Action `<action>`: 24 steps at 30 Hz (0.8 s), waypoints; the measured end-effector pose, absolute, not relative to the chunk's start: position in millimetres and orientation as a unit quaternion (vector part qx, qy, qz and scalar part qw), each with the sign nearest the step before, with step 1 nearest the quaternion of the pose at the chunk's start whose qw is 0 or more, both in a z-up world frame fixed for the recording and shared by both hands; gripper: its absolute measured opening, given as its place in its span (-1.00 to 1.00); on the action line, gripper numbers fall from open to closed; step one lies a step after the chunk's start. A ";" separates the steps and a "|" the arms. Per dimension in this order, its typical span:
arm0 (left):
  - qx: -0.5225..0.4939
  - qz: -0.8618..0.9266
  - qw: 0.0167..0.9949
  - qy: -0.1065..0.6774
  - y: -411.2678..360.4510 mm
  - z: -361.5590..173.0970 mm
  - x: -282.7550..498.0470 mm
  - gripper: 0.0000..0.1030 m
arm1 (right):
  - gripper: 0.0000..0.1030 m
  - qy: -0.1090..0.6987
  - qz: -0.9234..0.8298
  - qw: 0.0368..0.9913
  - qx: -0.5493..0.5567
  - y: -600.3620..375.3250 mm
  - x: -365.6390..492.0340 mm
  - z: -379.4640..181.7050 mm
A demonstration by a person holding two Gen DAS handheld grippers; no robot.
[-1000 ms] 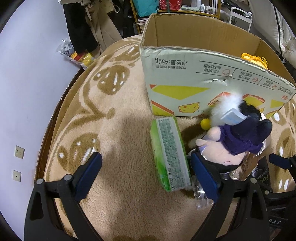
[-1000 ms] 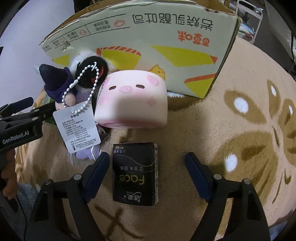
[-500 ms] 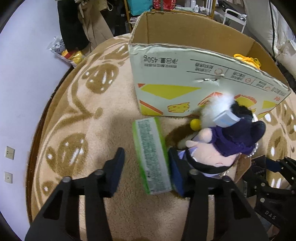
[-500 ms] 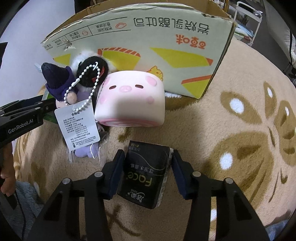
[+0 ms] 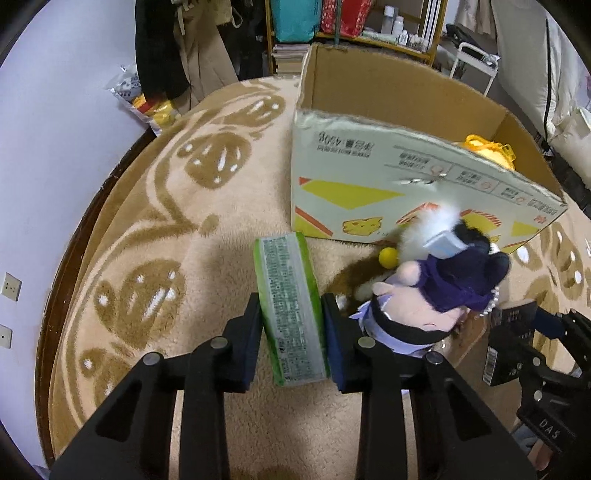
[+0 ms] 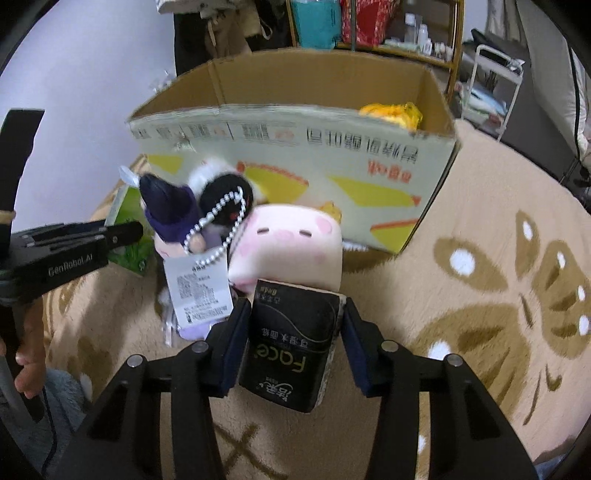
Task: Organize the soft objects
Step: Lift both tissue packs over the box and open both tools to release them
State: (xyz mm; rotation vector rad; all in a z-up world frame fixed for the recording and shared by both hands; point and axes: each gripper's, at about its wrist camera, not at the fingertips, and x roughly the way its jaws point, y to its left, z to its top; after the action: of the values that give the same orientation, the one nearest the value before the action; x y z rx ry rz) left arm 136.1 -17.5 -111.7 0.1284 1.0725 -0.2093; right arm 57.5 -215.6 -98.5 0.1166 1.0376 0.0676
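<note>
Your green tissue pack (image 5: 291, 310) on the rug (image 5: 155, 229) and black tissue pack (image 6: 291, 343) were lying free a second ago; now the left gripper (image 5: 291, 332) has clenched its pack, the right gripper (image 6: 291, 336) is closing on its own. Both can go into the cardboard box (image 5: 406, 173) just behind.

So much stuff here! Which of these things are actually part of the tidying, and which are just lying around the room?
Part of the tidying:
- green tissue pack, clamped in the left gripper
- black tissue pack, in the closing right gripper
- purple-hatted plush doll
- pink pig cushion
- cardboard box

Just lying about:
- patterned rug
- hanging clothes
- shelf of bottles
</note>
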 end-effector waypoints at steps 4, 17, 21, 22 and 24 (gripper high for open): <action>0.062 -0.106 0.872 0.473 -18.3 -94.8 120.3 -0.43 | -0.01 0.463 0.031 0.884 0.060 -220.7 52.0 -77.9; 0.067 -0.098 0.941 0.316 -18.0 -33.4 70.9 -0.43 | -0.02 0.315 0.010 0.947 0.055 -227.8 30.3 -19.0; 0.073 -0.101 0.952 0.278 -23.0 -22.5 62.6 -0.43 | -0.01 0.286 0.009 0.956 0.057 -233.7 32.9 -9.2; 0.074 -0.101 0.955 0.270 -24.4 -20.1 61.5 -0.43 | -0.01 0.282 0.008 0.958 0.057 -233.4 32.4 -7.2; 0.074 -0.102 0.957 0.262 -25.9 -18.0 62.8 -0.43 | -0.01 0.272 0.005 0.961 0.057 -236.0 34.8 -1.6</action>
State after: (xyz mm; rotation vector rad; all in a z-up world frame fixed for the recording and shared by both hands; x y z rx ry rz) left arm 62.8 -25.9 -18.0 0.1495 0.5308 -0.2060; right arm 34.8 -236.0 -1.6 0.1160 0.5507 0.0109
